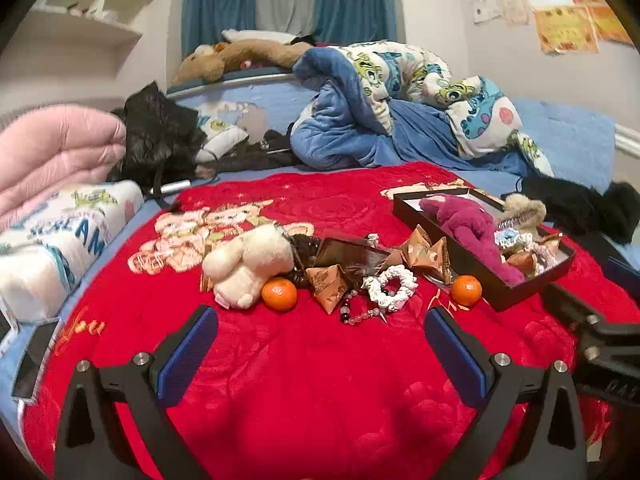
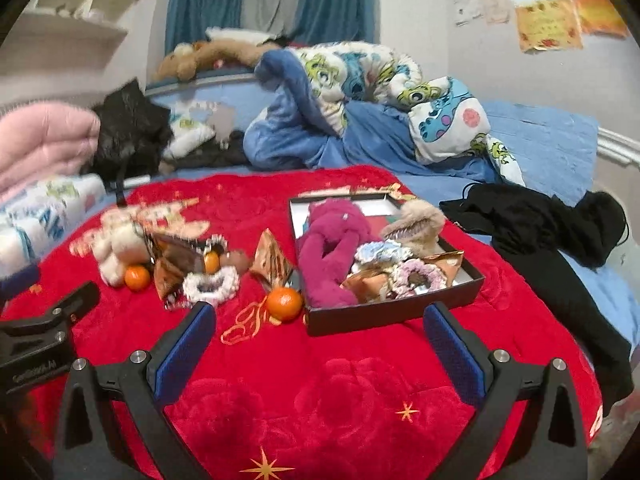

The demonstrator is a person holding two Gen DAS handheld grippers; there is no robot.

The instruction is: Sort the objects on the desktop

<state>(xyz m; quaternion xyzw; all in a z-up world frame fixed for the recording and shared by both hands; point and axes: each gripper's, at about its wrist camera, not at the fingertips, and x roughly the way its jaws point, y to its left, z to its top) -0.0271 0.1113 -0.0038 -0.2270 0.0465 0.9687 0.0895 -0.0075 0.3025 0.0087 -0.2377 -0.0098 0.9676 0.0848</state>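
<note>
Both grippers empty, over red blanket (image 1: 304, 380).
L view: left gripper (image 1: 321, 346) fingers spread wide; box (image 1: 486, 280) at right, long axis running front-right to back-left. R view: right gripper (image 2: 320, 344) fingers spread; box (image 2: 384, 316) just ahead, purple plush (image 2: 332, 252) lying lengthwise inside.

Both wrist cameras look forward along their fingers, low over the red blanket (image 1: 312, 380), sharing the black box (image 2: 392, 312).

place: home bedroom | evidence: bed with red blanket (image 1: 280, 380) near, cartoon duvet (image 1: 420, 92) far, teddy (image 1: 224, 56) under blue curtains (image 1: 352, 0), shelves (image 1: 80, 32) far left
</note>
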